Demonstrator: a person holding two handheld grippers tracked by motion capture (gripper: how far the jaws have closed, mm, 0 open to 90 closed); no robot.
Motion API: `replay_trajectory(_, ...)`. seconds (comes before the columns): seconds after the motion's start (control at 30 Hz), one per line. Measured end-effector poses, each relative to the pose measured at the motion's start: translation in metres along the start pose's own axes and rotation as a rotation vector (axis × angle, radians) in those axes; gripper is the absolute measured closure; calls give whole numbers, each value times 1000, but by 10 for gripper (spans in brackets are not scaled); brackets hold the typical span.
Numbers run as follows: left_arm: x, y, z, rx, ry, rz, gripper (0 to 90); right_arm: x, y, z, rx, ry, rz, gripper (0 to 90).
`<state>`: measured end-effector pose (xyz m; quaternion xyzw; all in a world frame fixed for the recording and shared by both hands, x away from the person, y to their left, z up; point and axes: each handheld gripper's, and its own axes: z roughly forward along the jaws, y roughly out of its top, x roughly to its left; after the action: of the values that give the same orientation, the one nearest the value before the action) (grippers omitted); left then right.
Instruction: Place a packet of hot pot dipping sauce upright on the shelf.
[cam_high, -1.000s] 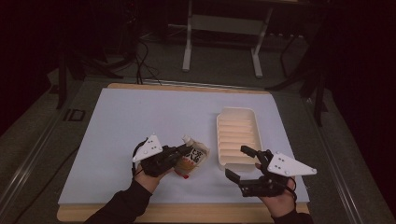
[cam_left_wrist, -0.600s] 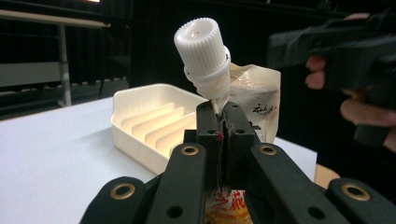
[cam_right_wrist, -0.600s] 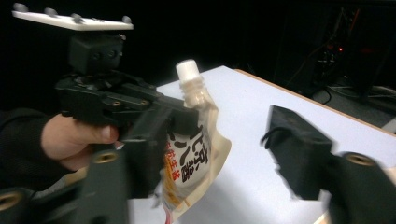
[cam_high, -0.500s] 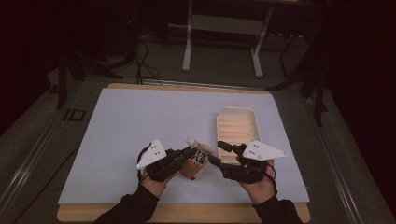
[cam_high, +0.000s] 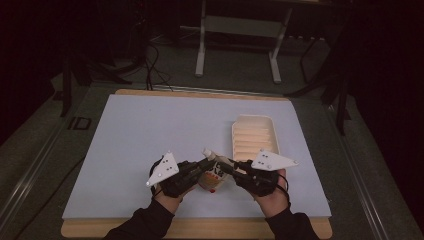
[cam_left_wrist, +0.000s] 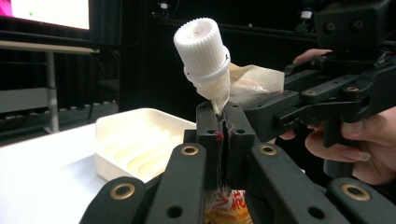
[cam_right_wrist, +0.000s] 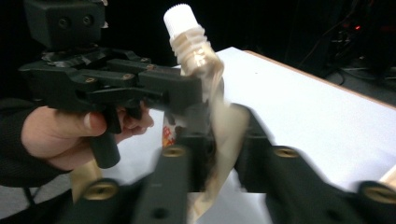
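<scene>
The pouch is hidden below its cap by the left gripper, its printed label cut off at the bottom edge. Below that cap in the right gripper view, pouch and right gripper smear into blur, so their contact is unclear.

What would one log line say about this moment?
left gripper: shut on pouch below its white cap | right gripper: shut on pouch edge | tray: beside, apart
</scene>
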<state>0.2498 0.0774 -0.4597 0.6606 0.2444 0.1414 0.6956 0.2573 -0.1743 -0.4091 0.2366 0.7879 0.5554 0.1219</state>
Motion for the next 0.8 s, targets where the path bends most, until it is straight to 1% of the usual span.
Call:
replay_trajectory(0.03, 1, -1, 0, 1, -3, 0, 876, 0, 1, 0, 11, 4, -2, 843)
replay_trajectory(0.1, 3, -4, 1, 5, -16, -13, 875, -2, 1, 1, 32, 15, 17, 857)
replay_trajectory(0.13, 3, -4, 1, 4, -18, -11, 874, -3, 1, 1, 38, 19, 27, 863)
replay_trajectory(0.2, 4, -4, 2, 12, -25, -19, 872, -4, 2, 1, 42, 25, 34, 868)
replay_trajectory(0.27, 5, -3, 1, 3, -31, -12, 865, -4, 3, 0, 43, 32, 33, 872)
replay_trajectory(0.33, 6, -1, 0, 3, -45, -5, 857, -5, 6, -1, 49, 43, 23, 875)
replay_trajectory(0.37, 7, 0, 0, 2, -56, -12, 849, -5, 8, -2, 46, 48, 20, 876)
replay_trajectory(0.47, 9, 3, -2, -7, -85, -19, 786, -6, 14, -4, 48, 70, -2, 879)
replay_trajectory(0.5, 8, 4, -3, -10, -91, -13, 753, -7, 16, -5, 47, 77, -5, 878)
replay_trajectory(0.53, 8, 5, -3, -10, -89, 4, 721, -7, 18, -6, 48, 77, -18, 878)
replay_trajectory(0.57, 8, 6, -4, -12, -97, 13, 714, -8, 21, -7, 44, 77, -30, 878)
replay_trajectory(0.6, 8, 8, -5, -9, -95, 20, 684, -8, 23, -8, 43, 85, -35, 878)
replay_trajectory(0.67, 9, 10, -8, -10, -96, 26, 622, -10, 27, -10, 46, 87, -56, 879)
replay_trajectory(0.7, 10, 12, -10, -8, -96, 23, 610, -11, 29, -11, 45, 90, -57, 880)
replay_trajectory(0.77, 11, 14, -13, -5, -102, 32, 550, -14, 33, -14, 40, 89, -65, 881)
replay_trajectory(0.8, 11, 15, -14, -6, -101, 38, 513, -16, 36, -16, 34, 96, -65, 881)
